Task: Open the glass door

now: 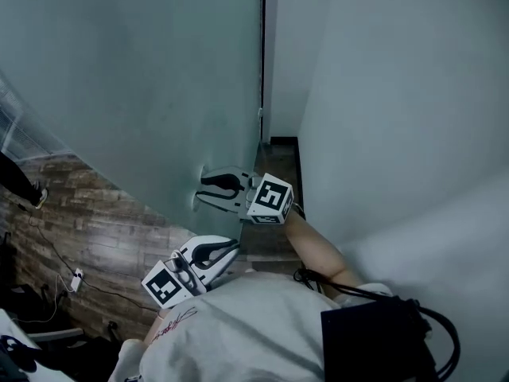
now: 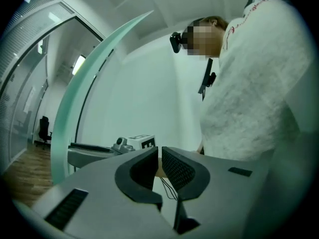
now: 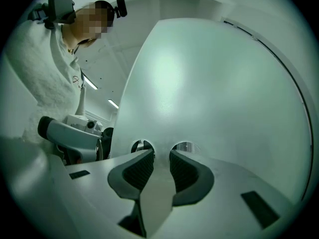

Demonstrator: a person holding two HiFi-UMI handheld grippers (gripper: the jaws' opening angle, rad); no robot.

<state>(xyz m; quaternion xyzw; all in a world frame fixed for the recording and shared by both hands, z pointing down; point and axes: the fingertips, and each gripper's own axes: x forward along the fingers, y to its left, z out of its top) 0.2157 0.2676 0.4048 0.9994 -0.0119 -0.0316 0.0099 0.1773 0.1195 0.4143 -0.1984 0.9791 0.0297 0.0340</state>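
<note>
The glass door [image 1: 143,78] is faced squarely by the right gripper [image 1: 200,188]. Its tips are set at or just off the frosted pane, low down and near the pane's upright free edge beside the wall [image 1: 398,94]. Its jaws are parted slightly, and nothing is seen clamped between them. The left gripper [image 1: 232,249] is seen further back by the body, with its jaws drawn together and empty. The right gripper is judged the nearer and better placed to swing the door.
</note>
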